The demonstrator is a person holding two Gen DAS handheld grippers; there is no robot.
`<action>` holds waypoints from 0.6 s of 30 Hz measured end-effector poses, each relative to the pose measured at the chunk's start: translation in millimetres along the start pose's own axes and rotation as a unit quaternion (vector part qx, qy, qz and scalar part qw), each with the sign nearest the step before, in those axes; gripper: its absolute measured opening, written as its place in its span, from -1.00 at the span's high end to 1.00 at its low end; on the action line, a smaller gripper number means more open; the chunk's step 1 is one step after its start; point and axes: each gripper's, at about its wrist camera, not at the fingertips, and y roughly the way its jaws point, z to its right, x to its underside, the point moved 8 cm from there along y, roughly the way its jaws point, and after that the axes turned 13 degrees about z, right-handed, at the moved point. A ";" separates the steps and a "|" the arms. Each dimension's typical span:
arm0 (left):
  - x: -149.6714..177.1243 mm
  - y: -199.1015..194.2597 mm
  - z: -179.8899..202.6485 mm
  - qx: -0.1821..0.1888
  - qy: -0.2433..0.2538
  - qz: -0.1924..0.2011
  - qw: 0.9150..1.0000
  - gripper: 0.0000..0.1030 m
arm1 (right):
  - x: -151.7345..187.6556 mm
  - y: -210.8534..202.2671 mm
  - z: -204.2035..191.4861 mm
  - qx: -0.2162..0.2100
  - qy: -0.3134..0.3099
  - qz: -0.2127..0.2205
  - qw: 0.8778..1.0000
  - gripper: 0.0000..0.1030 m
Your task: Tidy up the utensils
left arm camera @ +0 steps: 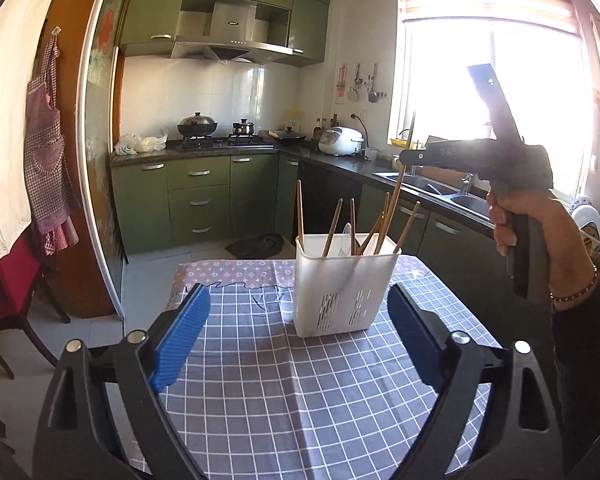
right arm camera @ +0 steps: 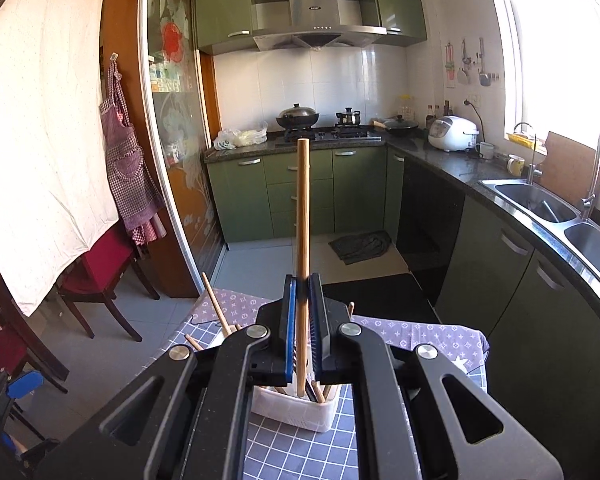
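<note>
A white plastic utensil holder (left arm camera: pixel 342 294) stands on the checked tablecloth (left arm camera: pixel 284 392) with several wooden chopsticks (left arm camera: pixel 332 228) and a white spoon (left arm camera: pixel 346 238) in it. My left gripper (left arm camera: pixel 300 336) is open and empty, just in front of the holder. My right gripper (right arm camera: pixel 303 332) is shut on one wooden chopstick (right arm camera: pixel 302 216), held upright above the holder (right arm camera: pixel 296 410), its lower end inside the holder. In the left wrist view the right gripper (left arm camera: pixel 404 158) is above the holder, holding that chopstick (left arm camera: pixel 400 184). A white object (left arm camera: pixel 287 312) lies behind the holder's left side.
The table's far edge (left arm camera: pixel 236 270) is close behind the holder. Green kitchen cabinets (left arm camera: pixel 204 200), a stove with pots (left arm camera: pixel 216 132), a rice cooker (left arm camera: pixel 342 140) and a sink (right arm camera: pixel 540 204) line the walls. A red chair (right arm camera: pixel 100 276) stands at the left.
</note>
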 end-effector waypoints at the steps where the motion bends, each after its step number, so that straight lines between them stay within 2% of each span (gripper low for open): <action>1: 5.5 -2.8 -1.3 -0.005 -0.004 0.001 1.000 -0.79 | 4.5 4.8 1.0 -0.001 0.002 -0.006 1.000 0.86; 7: 35.4 -9.2 -4.9 -0.011 -0.024 -0.021 0.999 -0.81 | 29.4 17.6 8.6 -0.011 0.015 -0.028 0.999 0.84; 9: 41.4 -8.8 -5.2 -0.012 -0.023 -0.029 0.999 -0.81 | 27.6 9.5 8.5 -0.016 0.019 -0.019 1.000 0.84; 12: 41.9 -9.5 -5.2 -0.019 -0.013 -0.026 0.999 -0.81 | 19.6 -23.4 5.8 -0.029 0.024 0.012 0.999 0.80; 15: 38.3 -17.0 -2.6 -0.021 -0.013 -0.014 1.000 -0.85 | 19.2 -75.5 2.6 -0.031 0.020 0.055 0.998 0.48; 18: 38.8 -26.0 0.4 -0.012 -0.020 -0.007 1.000 -0.86 | 46.4 -130.4 5.2 -0.008 0.014 0.082 0.996 0.20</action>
